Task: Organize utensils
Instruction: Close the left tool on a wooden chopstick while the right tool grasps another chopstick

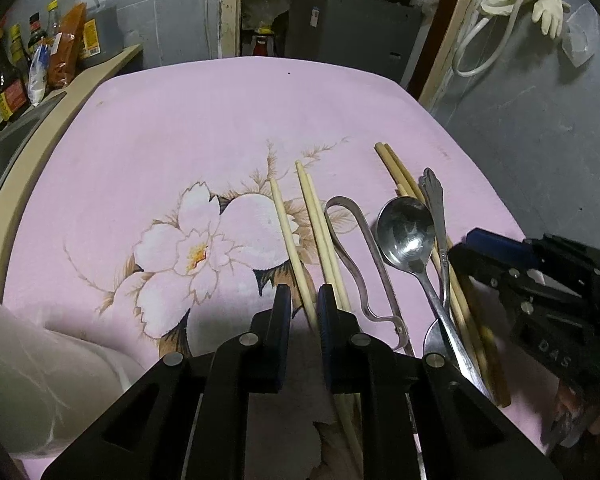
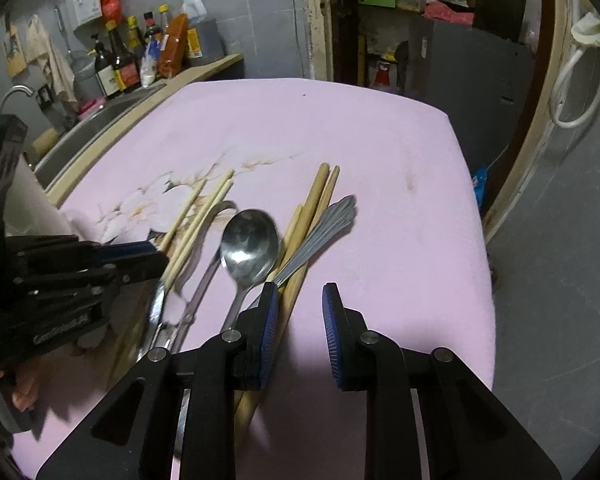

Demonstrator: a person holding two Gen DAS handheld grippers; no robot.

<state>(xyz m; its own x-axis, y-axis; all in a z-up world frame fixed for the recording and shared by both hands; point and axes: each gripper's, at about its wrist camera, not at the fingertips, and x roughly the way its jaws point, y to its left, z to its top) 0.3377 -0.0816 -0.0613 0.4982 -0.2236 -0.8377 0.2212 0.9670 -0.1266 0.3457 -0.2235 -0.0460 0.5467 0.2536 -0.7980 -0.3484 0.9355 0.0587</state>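
Left gripper [image 1: 304, 304]: jaws narrow, pale chopsticks [image 1: 316, 232] between pads, grip unconfirmed. Right gripper [image 2: 300, 304]: parted, empty. Spoon [image 2: 250, 244] at its eleven o'clock.

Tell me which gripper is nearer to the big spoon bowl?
Right. The right gripper sits just beside the spoon stem; the left gripper is farther off, over the pale chopsticks.
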